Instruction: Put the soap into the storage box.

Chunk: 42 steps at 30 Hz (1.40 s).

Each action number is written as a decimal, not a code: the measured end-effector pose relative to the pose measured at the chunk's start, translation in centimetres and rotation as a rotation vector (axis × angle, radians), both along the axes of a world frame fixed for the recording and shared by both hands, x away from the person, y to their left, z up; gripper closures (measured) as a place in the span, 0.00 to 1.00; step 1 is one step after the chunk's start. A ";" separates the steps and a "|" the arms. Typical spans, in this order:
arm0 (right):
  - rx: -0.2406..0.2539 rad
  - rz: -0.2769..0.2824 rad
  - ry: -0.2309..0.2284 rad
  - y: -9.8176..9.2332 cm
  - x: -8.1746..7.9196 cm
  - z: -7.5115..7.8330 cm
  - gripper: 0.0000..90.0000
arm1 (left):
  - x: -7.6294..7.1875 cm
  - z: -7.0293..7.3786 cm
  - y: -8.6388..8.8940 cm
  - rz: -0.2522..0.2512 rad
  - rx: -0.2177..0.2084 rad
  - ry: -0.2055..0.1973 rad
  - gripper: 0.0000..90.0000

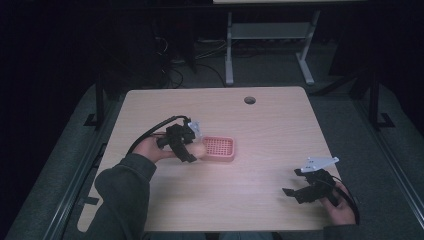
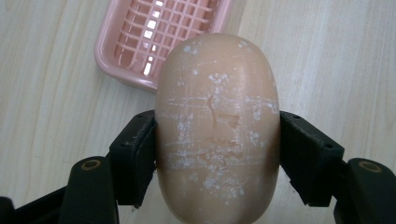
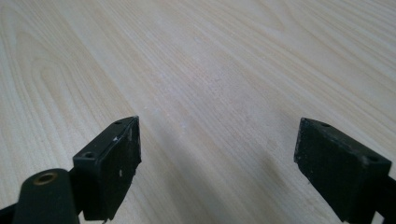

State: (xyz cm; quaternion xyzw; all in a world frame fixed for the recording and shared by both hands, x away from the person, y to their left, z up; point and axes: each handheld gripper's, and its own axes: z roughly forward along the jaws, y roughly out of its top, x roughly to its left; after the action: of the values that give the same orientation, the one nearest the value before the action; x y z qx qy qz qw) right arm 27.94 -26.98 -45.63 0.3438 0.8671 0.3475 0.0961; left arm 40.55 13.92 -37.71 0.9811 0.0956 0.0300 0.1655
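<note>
**Peach soap clamped beside the pink dish**

Peach-coloured and oval, the soap bar (image 2: 217, 126) sits squeezed between the two black jaws of the left gripper (image 2: 217, 154) — one jaw pressed to each long side, its surface scuffed with white marks. Just beyond the bar lies the pink soap dish (image 2: 126, 56), a slotted tray resting flat on the wooden table (image 2: 336, 60). From the high view, the left gripper (image 1: 192, 149) hangs at the dish's (image 1: 218, 148) near-left edge, held by the person's left hand (image 1: 150, 148).

Well apart, toward the table's near-right corner, the right gripper (image 1: 295, 181) rests low in the right hand (image 1: 337, 202). Its jaws stand wide apart — bare wood grain between them, nothing gripped.
</note>
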 end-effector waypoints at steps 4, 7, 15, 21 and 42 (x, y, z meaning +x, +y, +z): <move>-0.003 -0.004 0.000 0.0 0.0 0.0 0.16 | 0.4 0.1 -0.5 -0.005 -0.003 -0.003 0.36; -0.009 0.001 0.002 0.1 0.0 0.0 0.16 | 0.7 0.1 -0.9 -0.008 -0.008 -0.002 0.36; -0.011 0.004 0.001 0.1 0.0 -0.1 0.16 | 1.4 -0.2 -1.6 -0.013 -0.005 0.002 0.36; -0.007 0.002 -0.001 0.1 0.0 0.0 0.16 | 1.9 -0.2 -2.3 -0.022 -0.001 0.003 0.36; -0.001 0.002 -0.008 0.0 -0.2 0.1 0.16 | 3.5 -0.7 -5.5 -0.059 -0.017 0.002 0.36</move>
State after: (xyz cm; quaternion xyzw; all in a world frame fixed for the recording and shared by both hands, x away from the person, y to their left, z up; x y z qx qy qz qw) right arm 27.71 -26.97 -45.55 0.3415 0.8672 0.3486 0.0993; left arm 44.08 8.37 -38.39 0.9821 0.0669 0.0233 0.1745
